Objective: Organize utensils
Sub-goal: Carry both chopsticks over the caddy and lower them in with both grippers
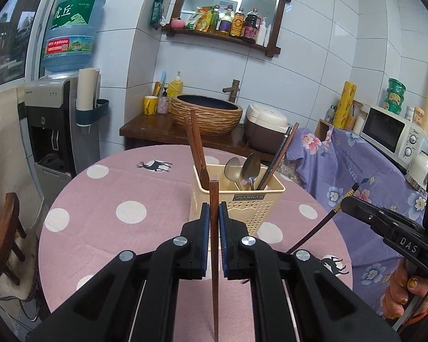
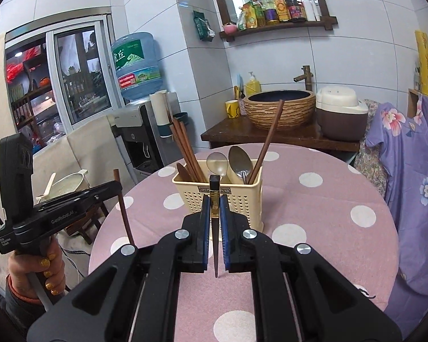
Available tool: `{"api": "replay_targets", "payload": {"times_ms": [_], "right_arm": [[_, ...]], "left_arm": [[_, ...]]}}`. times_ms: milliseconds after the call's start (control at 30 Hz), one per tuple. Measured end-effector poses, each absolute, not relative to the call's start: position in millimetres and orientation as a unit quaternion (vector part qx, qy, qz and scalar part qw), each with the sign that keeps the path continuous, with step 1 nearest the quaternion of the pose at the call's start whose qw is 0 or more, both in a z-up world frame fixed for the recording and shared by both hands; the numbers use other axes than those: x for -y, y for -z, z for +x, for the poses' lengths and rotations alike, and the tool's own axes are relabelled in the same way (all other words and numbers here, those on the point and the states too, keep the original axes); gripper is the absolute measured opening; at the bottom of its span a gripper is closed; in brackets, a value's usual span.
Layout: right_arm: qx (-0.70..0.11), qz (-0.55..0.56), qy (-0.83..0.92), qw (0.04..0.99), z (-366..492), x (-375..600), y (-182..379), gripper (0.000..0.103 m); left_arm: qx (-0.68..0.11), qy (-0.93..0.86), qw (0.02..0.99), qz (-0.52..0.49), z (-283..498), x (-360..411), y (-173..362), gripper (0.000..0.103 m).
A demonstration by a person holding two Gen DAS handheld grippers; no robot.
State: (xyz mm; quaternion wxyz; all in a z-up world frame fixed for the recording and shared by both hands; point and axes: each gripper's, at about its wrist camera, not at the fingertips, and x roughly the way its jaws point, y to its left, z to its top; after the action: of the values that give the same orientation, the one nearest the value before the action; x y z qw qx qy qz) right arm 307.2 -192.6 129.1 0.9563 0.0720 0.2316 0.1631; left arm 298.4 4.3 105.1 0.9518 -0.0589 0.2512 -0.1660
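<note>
Cream plastic utensil caddy (image 1: 242, 202) sits on my pink dotted tabletop (image 1: 128, 188), holding two metal spoons (image 1: 244, 171), brown chopsticks (image 1: 195, 148) and a dark pair. My left gripper (image 1: 214, 216) pinches a brown chopstick (image 1: 214, 256); my right gripper (image 2: 214, 213) pinches a dark gold-banded chopstick (image 2: 214, 216), both just short of the caddy.

Left claw (image 1: 214, 213) raised, angled slightly downward, blue pads clamped tight on a brown chopstick (image 1: 214, 245) standing near upright between them. Right claw (image 2: 214, 208) alongside at matching tilt, pads pinched on a dark chopstick (image 2: 214, 222). Right hand (image 1: 399, 293) and left hand (image 2: 40, 273) each wrapped around a grip handle, fingers curled.
</note>
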Motion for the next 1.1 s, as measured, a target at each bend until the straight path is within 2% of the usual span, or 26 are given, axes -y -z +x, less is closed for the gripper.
{"api": "replay_targets", "payload": {"times_ms": [567,967,1100], "right_arm": [[-0.238,0.059,-0.185,0.952,312,198,-157,0.008],[-0.172,0.051,-0.166,0.970,348,202,-264,0.008],[-0.160,0.055,-0.147,0.975,371,202,-278,0.008]], "left_arm": [[-0.222,0.184,0.956,-0.053,294,-2,-137,0.008],[-0.149,0.191,0.967,-0.076,331,6,-246,0.008],[-0.138,0.167,0.973,-0.082,353,12,-254,0.008]]}}
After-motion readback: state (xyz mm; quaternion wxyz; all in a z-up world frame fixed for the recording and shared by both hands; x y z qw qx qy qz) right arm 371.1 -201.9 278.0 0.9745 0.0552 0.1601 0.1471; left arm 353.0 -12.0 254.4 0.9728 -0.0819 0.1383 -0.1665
